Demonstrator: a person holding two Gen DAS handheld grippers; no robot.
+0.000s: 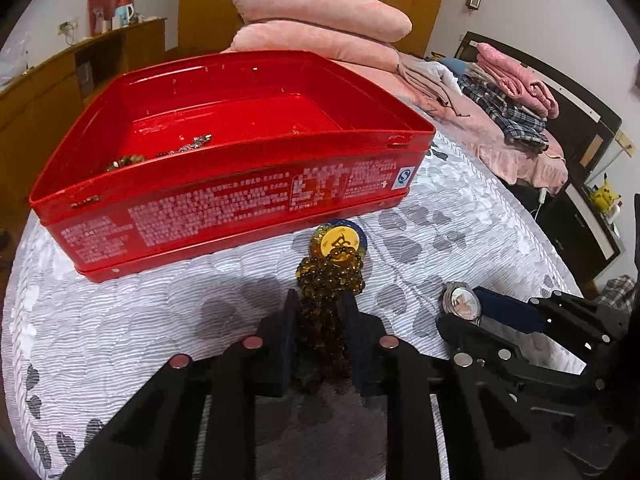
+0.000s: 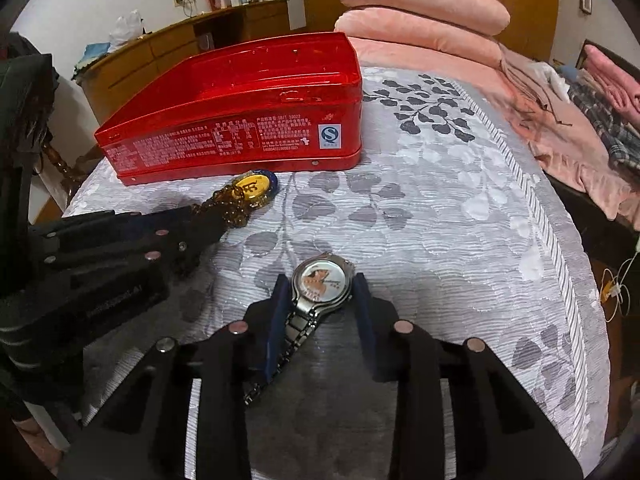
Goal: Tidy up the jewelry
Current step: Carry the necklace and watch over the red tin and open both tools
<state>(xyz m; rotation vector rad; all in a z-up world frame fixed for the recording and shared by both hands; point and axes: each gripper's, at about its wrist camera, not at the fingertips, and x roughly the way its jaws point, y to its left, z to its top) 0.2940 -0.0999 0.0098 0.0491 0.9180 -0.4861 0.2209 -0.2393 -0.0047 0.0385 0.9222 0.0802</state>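
The left gripper (image 1: 322, 304) was closed on a bunch of amber bead strands (image 1: 330, 280) just in front of the red tin (image 1: 224, 184) on the bed (image 1: 460, 216). The bunch's long axis ran from between the pads toward the tin, ending in a yellow round pendant (image 1: 338, 240) that lay near the tin's front wall. A few pieces of jewelry (image 1: 160, 156) were seen inside the tin, at its left end. To the right of the tin and nearer the cameras, a silver wristwatch (image 2: 322, 280) was gripped by the right gripper (image 2: 320, 292) at the sides of its case. Its dial faced up, and its metal band (image 2: 292, 340) trailed back between the fingers, away from the tin.
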